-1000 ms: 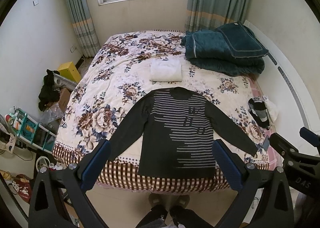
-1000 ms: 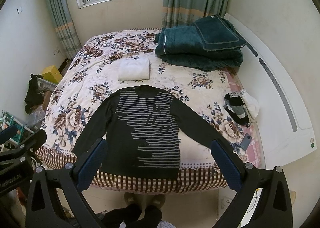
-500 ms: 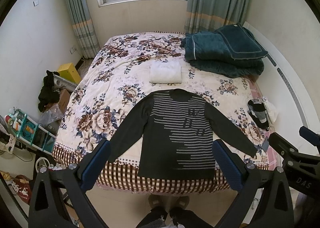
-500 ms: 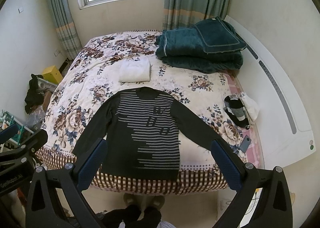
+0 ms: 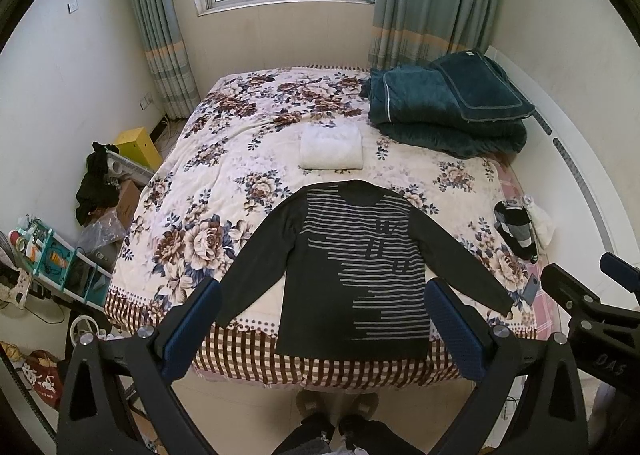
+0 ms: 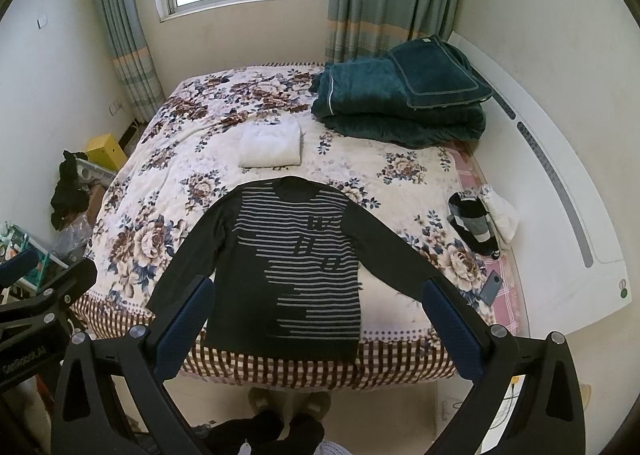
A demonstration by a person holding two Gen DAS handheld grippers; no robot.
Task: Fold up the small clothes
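the dark striped long-sleeve shirt (image 5: pixel 356 275) lies flat in the lower middle of the left wrist view, spread face up on the flowered bed (image 5: pixel 224 175), collar toward the window and both sleeves angled outward; its hem hangs over the checked edge at the foot of the bed. the left gripper (image 5: pixel 320 329) fills the bottom of that frame, jaws spread wide and holding nothing, well above the cloth. the right gripper (image 6: pixel 316 325) sits likewise at the bottom of the right wrist view, jaws spread and empty, with the shirt (image 6: pixel 296 267) between its blue pads. a folded white garment (image 5: pixel 331 146) rests above the collar, near the frame centre. a teal folded blanket (image 5: pixel 444 111) is piled in the upper right. a small black-and-white striped garment (image 5: pixel 515 229) lies at the right edge of the bed, with a phone (image 6: pixel 491 287) near it.
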